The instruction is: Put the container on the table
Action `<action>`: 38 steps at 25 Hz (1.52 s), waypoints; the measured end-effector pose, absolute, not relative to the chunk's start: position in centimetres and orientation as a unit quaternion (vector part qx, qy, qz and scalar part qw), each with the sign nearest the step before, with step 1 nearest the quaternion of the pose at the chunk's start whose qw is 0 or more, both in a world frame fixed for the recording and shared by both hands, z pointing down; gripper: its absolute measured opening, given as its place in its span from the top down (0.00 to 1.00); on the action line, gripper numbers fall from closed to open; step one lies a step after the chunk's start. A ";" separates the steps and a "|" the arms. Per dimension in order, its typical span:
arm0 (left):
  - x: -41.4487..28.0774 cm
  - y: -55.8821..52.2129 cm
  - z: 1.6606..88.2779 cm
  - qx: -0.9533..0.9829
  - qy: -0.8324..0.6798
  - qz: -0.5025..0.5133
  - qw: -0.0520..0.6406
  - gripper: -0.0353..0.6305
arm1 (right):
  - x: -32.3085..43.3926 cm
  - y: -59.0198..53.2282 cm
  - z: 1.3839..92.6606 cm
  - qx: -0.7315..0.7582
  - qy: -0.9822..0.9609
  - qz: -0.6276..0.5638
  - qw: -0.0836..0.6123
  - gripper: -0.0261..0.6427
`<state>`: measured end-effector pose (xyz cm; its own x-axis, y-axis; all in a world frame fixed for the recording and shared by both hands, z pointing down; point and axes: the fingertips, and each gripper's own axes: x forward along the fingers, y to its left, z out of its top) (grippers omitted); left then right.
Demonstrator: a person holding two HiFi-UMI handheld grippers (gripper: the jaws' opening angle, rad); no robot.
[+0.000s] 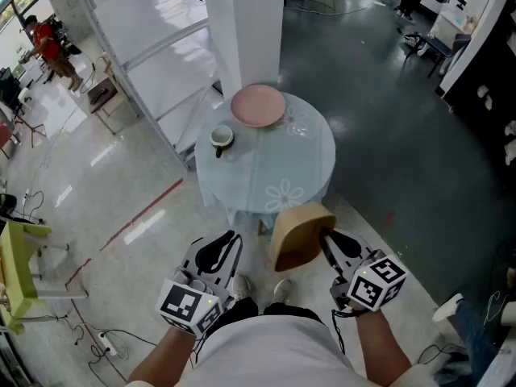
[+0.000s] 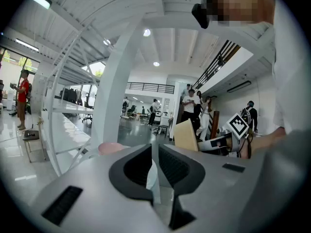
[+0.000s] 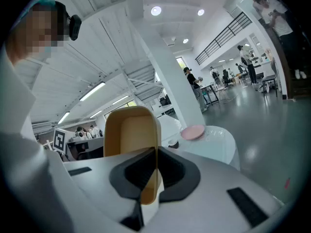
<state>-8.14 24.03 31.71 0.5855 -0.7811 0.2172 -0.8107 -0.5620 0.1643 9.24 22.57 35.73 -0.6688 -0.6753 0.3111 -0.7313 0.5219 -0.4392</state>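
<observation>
now i'm pinching the container (image 1: 300, 234) by its rim with the right gripper (image 1: 326, 237), lower centre; left gripper (image 1: 230, 242) is hovering pressed together, below the table (image 1: 300, 161).

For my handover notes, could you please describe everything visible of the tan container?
The container is tan, with rounded corners and a shallow hollow that looks empty; matte, perhaps plastic. It is held on edge, nearly upright, by the right gripper, whose tongs are shut on one wall. It hangs off the floor just short of the round table, touching nothing else.
</observation>
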 end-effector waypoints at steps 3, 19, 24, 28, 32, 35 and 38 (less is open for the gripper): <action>-7.9 24.1 31.6 0.882 -0.451 0.059 0.123 0.86 | 9.4 22.6 35.6 0.404 -0.871 0.275 0.051 0.91; -7.3 24.4 31.7 0.883 -0.448 0.064 0.125 0.86 | 10.1 22.6 35.9 0.410 -0.865 0.282 0.052 0.91; -6.6 24.4 31.7 0.883 -0.448 0.067 0.125 0.86 | 10.8 22.6 35.9 0.410 -0.865 0.284 0.050 0.91; -5.7 24.6 31.9 0.882 -0.449 0.068 0.122 0.86 | 11.7 22.6 36.3 0.407 -0.867 0.284 0.049 0.91; -5.0 24.6 31.9 0.881 -0.452 0.067 0.120 0.86 | 12.4 22.6 36.2 0.405 -0.868 0.283 0.047 0.91; -4.3 24.7 31.9 0.880 -0.455 0.067 0.117 0.87 | 13.1 22.7 36.4 0.404 -0.869 0.283 0.045 0.91; -3.6 24.6 31.7 0.880 -0.457 0.065 0.114 0.87 | 13.8 22.6 36.3 0.402 -0.870 0.281 0.043 0.91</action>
<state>-3.63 24.65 31.75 0.5735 -0.7894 0.2190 -0.8191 -0.5561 0.1409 13.83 22.61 36.30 -0.6725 -0.6759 0.3016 -0.7246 0.5182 -0.4543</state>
